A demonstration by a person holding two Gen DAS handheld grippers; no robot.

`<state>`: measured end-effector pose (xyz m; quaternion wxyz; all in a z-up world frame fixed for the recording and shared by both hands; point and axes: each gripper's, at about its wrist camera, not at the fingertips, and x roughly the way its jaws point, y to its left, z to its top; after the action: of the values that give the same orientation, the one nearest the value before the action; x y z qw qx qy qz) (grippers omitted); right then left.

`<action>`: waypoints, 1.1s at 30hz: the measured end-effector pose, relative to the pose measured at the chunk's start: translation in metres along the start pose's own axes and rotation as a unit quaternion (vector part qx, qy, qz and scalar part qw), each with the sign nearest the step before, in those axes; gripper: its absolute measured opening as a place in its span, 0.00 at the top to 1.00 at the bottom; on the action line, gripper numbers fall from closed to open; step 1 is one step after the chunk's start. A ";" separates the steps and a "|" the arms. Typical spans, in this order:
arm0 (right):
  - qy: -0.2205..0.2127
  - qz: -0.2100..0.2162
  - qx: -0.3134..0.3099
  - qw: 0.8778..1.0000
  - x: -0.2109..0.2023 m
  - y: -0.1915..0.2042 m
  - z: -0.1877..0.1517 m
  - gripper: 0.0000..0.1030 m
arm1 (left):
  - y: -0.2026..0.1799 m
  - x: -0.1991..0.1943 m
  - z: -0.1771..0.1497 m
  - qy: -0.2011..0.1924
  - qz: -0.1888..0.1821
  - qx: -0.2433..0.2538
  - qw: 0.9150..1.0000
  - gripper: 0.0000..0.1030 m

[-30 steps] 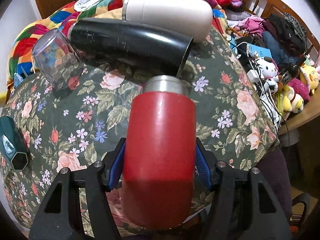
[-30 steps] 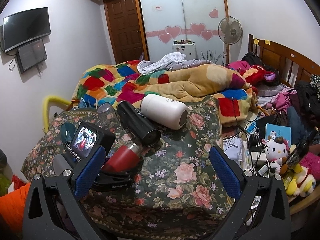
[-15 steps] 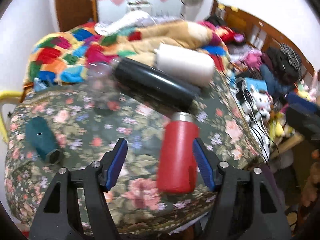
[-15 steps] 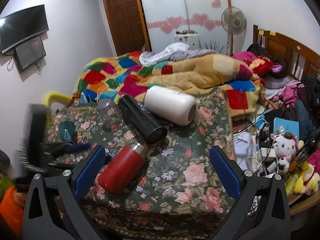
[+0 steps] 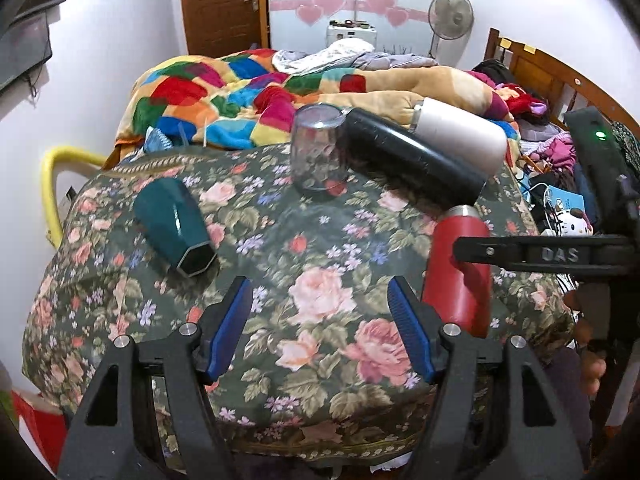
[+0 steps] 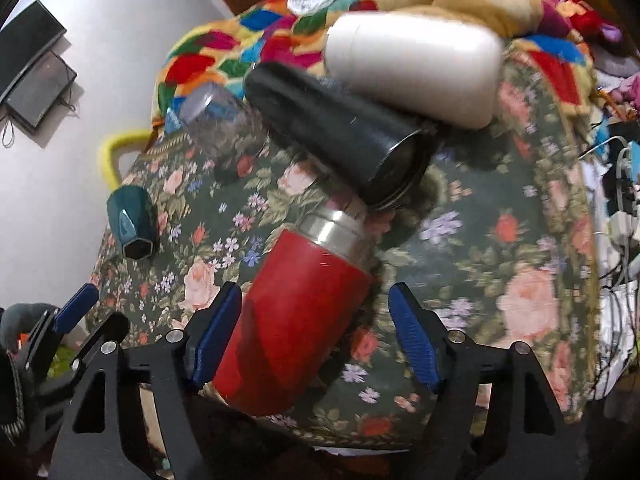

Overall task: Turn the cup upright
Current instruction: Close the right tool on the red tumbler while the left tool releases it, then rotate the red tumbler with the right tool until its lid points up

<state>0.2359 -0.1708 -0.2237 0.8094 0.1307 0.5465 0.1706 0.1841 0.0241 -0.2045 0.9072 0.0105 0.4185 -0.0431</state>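
Note:
A red cup with a steel neck (image 6: 296, 320) lies on its side on the floral cloth (image 6: 500, 272), near the front edge. It also shows in the left wrist view (image 5: 458, 276). My right gripper (image 6: 314, 338) is open, its blue pads on either side of the cup's lower body, apart from it. My left gripper (image 5: 320, 332) is open and empty, left of the cup over the cloth. The right gripper's black body crosses the cup in the left wrist view.
A black cup (image 6: 340, 132), a white cup (image 6: 416, 64), a teal cup (image 5: 176, 224) and a clear glass (image 5: 318, 152) also lie or stand on the cloth. A patchwork blanket (image 5: 240, 96) is behind. Toys and cables (image 5: 560, 212) lie at the right.
My left gripper let go of the red cup and drew back to the left. My right gripper moved down and in, and its open jaws now flank the cup.

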 end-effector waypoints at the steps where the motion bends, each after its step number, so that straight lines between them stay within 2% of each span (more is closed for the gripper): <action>1: 0.008 0.003 0.001 1.000 0.004 0.000 0.001 0.31 | 0.003 0.001 -0.002 0.000 0.003 -0.004 1.000 0.33; 10: 0.051 0.008 0.007 0.999 0.035 0.006 0.011 0.33 | 0.019 0.003 -0.015 0.000 0.010 -0.033 0.999 0.33; 15: 0.048 -0.005 -0.030 0.998 0.035 0.021 0.014 0.38 | 0.023 0.003 -0.017 0.003 0.007 -0.039 0.999 0.33; 23: -0.013 -0.021 -0.110 0.994 0.002 0.053 0.010 0.41 | 0.027 -0.003 -0.015 0.002 0.000 -0.049 0.999 0.33; 30: -0.070 -0.039 -0.145 0.986 -0.018 0.076 0.020 0.42 | 0.028 -0.010 -0.013 -0.007 -0.002 -0.051 0.999 0.33; 33: -0.079 -0.035 -0.151 0.985 -0.021 0.082 0.026 0.42 | 0.029 -0.011 -0.011 -0.010 -0.001 -0.055 0.998 0.33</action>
<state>0.2421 -0.1060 -0.1633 0.8662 0.0010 0.4528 0.2112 0.1711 0.0545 -0.2041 0.9104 -0.0402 0.4111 -0.0216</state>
